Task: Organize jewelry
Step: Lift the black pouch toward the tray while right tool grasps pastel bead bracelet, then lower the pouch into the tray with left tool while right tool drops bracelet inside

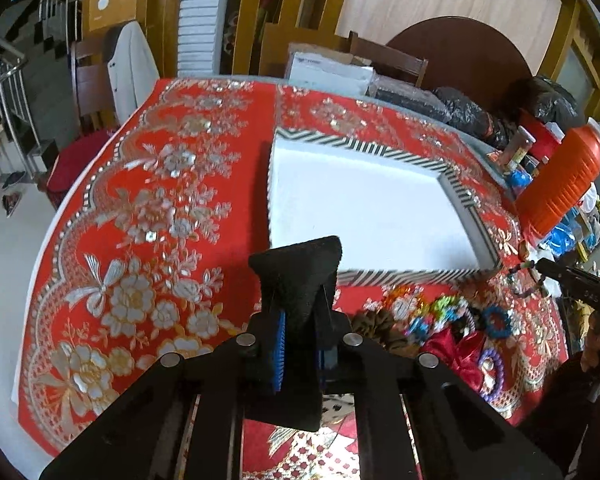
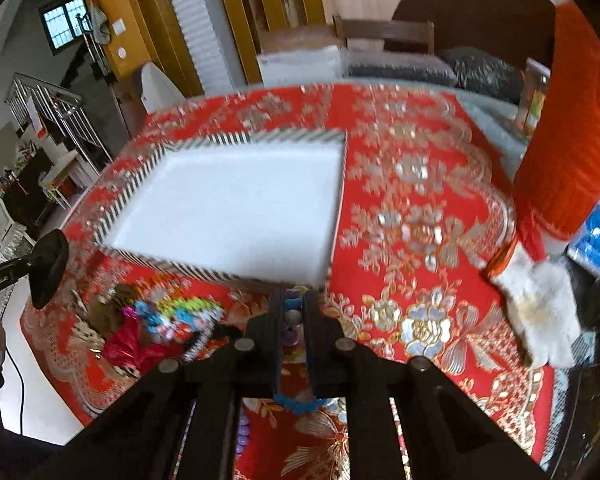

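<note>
- While one striped tray (image 1: 400, 152) sits empty, the left gripper (image 1: 296, 276) is pressed together on nothing.
- Right gripper (image 2: 294, 312) pinches one beaded bracelet (image 2: 296, 404).
- Jewelry pile (image 1: 440, 320) lies near the tray.

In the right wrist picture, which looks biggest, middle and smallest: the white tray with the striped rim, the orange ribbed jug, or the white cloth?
1. White tray with the striped rim
2. Orange ribbed jug, partly cut off, nearer the camera
3. White cloth

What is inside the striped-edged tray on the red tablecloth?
The tray shows only its bare white floor. Its near corner is covered by the left gripper's fingers, so that part cannot be checked.
</note>
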`<control>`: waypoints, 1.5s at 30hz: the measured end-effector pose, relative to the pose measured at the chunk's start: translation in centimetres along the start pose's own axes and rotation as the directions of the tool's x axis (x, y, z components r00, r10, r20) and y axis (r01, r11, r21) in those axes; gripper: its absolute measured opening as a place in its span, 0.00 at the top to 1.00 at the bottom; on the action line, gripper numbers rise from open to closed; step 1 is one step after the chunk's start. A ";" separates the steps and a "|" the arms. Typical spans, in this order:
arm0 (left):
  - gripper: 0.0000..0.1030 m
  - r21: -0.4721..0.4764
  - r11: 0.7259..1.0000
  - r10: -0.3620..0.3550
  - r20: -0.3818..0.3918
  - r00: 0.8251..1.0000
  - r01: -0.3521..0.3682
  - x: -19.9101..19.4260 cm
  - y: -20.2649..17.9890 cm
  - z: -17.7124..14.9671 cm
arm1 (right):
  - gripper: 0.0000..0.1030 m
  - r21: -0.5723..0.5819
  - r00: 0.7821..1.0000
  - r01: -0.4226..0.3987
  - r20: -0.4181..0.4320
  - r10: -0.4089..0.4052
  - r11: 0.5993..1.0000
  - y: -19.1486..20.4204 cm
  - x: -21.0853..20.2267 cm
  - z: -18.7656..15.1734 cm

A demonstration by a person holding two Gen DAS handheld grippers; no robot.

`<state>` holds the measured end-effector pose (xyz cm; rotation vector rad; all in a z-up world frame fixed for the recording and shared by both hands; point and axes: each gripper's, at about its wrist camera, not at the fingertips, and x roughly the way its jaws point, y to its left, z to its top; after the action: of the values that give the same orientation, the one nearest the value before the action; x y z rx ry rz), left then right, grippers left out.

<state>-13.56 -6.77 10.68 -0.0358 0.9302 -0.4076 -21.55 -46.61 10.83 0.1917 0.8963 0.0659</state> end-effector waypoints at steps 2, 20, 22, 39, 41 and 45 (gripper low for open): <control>0.99 0.010 1.000 -0.003 0.006 1.000 0.003 -0.2 -0.4 0.8 | 0.91 -0.007 1.000 -0.009 0.025 0.009 1.000 0.2 -1.0 0.8; 0.99 0.022 1.000 -0.003 -0.029 1.000 0.003 6.1 -2.9 6.3 | 0.91 -0.029 1.000 -0.006 0.016 0.006 1.000 3.5 3.6 5.7; 0.99 0.016 1.000 -0.003 -0.042 0.999 0.004 7.3 -3.0 7.0 | 0.91 -0.017 1.000 -0.023 0.003 0.023 1.000 3.9 4.9 5.8; 0.99 -0.041 0.995 0.082 -0.101 0.991 -0.087 14.4 -1.9 7.4 | 0.90 0.032 0.982 0.133 -0.140 -0.127 0.991 -0.3 11.8 3.2; 0.96 -0.031 0.996 0.079 -0.106 0.991 -0.083 14.6 -2.0 7.4 | 0.83 0.009 0.982 0.131 -0.140 -0.128 0.991 0.2 11.7 3.1; 0.87 -0.020 0.998 0.055 -0.096 0.994 -0.057 14.2 -2.3 7.3 | 0.55 0.017 0.988 0.109 -0.112 -0.106 0.994 0.7 10.8 3.0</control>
<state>-1.12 -14.96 4.61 -0.0107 1.0283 -0.3490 -12.45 -44.91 4.54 0.1618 1.0175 -0.0341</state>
